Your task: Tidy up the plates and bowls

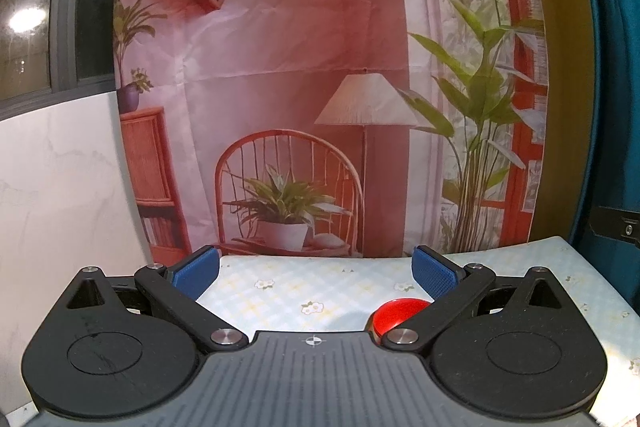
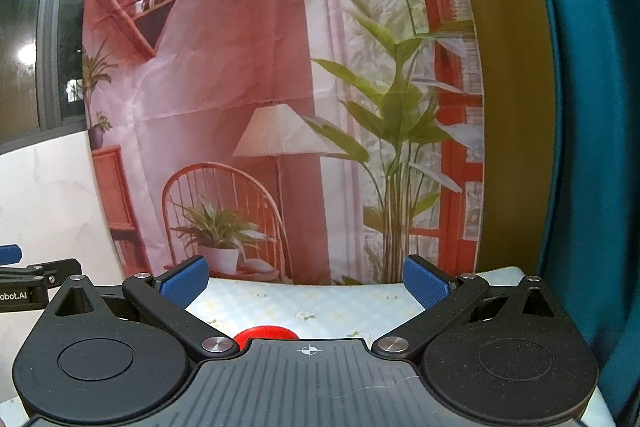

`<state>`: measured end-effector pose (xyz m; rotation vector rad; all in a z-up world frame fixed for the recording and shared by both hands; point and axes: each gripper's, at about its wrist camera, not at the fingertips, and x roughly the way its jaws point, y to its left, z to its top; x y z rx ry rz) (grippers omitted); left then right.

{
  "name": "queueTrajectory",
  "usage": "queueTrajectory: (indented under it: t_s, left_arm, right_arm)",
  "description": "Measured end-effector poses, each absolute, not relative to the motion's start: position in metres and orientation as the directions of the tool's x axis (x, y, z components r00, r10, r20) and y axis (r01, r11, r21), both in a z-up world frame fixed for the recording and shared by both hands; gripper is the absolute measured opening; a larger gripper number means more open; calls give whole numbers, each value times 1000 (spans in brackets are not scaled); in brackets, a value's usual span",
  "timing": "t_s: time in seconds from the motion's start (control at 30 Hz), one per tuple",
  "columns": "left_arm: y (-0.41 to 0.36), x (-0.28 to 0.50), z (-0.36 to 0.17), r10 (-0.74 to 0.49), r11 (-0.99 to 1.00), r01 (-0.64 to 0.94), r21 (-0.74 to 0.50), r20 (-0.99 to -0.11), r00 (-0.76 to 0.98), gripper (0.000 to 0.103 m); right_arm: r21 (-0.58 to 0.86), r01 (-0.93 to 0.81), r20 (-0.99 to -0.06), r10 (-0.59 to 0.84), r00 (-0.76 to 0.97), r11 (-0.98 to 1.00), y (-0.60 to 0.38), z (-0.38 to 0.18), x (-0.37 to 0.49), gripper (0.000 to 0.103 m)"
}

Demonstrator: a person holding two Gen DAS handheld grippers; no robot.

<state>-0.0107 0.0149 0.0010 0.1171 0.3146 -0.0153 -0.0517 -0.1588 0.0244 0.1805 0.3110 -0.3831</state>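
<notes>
Both the left gripper [image 1: 316, 277] and the right gripper [image 2: 306, 283] hover with fingers spread wide and nothing between them, above the flower-print tablecloth [image 1: 280, 287]. The only dish in view is a red bowl or plate [image 1: 400, 315], mostly hidden under each gripper's body, just in front of the printed backdrop [image 1: 280, 67]. It looks rigid, glossy and probably slippery, so its rim seems the best hold; whether it contains anything cannot be told.

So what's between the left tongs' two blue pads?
Only bare flowered tablecloth, seen from the left wrist; the red dish sits nearer the right-hand pad.
</notes>
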Motion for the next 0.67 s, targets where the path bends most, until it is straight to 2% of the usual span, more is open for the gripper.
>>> queueTrajectory:
  t_s: [0.67]
  left_arm:
    - [13,-10,0,-1,994,35,102,-311,950,103]
  right_arm:
    - [107,387,-337,-333,880,916,-156,23,-49,103]
